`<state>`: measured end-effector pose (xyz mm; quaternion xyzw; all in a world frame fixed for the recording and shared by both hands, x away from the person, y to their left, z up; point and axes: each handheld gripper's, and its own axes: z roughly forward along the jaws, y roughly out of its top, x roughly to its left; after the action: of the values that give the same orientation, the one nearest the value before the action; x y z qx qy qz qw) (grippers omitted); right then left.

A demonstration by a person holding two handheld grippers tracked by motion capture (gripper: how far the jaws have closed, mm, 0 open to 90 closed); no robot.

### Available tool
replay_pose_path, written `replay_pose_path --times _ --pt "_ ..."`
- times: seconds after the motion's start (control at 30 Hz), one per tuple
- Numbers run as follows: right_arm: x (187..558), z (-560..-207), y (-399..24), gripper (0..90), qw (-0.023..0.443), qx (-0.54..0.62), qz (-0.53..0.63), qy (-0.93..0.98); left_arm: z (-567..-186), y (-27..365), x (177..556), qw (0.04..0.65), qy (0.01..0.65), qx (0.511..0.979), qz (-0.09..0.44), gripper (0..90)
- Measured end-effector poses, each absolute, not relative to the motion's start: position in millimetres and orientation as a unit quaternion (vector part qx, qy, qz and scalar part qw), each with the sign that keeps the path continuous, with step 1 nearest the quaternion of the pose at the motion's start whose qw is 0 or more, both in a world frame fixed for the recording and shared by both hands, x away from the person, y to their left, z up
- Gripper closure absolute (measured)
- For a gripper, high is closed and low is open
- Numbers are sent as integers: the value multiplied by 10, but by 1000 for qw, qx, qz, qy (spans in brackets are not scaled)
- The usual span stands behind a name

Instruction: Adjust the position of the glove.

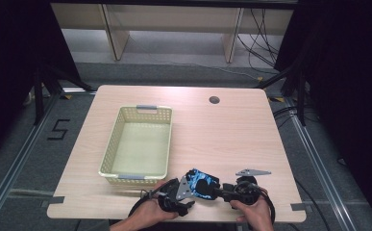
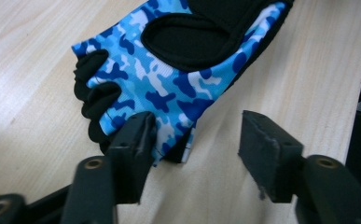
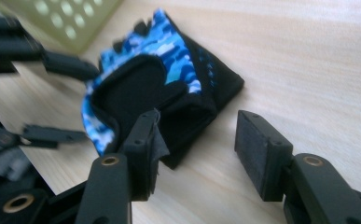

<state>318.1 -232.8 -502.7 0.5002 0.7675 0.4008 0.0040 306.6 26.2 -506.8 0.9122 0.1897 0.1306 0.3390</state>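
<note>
A fingerless glove (image 1: 201, 183) in blue camouflage with black palm padding lies flat near the table's front edge. My left gripper (image 1: 187, 188) reaches it from the left and my right gripper (image 1: 218, 191) from the right. In the left gripper view the glove (image 2: 169, 70) lies ahead; the left gripper (image 2: 197, 126) is open, one jaw over the glove's finger-end corner, the other on bare wood. In the right gripper view the right gripper (image 3: 197, 122) is open, one jaw against the glove's (image 3: 169, 56) black cuff, the other clear of it. The left gripper's fingers (image 3: 71, 66) flank the glove's far side.
A pale yellow slotted basket (image 1: 107, 154) with grey handles stands left of centre, just behind my left hand; its corner (image 3: 75, 23) shows beyond the glove. The wooden table (image 1: 222, 139) has a round cable hole (image 1: 214, 100) at the back. The front edge is close under both hands.
</note>
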Motion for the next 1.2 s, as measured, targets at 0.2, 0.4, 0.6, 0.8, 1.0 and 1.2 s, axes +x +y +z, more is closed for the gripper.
replay_pose_path --times 0.2,0.4,0.6,0.8,1.0,1.2 --pt "3206 -5049 -2258 547 -7 523 404 751 -5080 258 3100 345 189 909 136 533" --pt "3268 -5103 -2209 648 2 500 411 763 -5084 275 3103 338 172 911 162 678" --pt "3302 -5194 -2261 824 -21 502 434 748 -5083 281 3100 330 153 914 181 768" --pt "3293 -5168 -2285 854 -21 491 446 748 -5077 260 3081 340 146 911 181 821" --pt "3262 -5118 -2306 854 -21 483 461 744 -5037 292 3091 346 144 910 179 835" --pt "3230 -5076 -2292 854 -19 475 467 746 -5009 316 3042 346 133 909 192 837"
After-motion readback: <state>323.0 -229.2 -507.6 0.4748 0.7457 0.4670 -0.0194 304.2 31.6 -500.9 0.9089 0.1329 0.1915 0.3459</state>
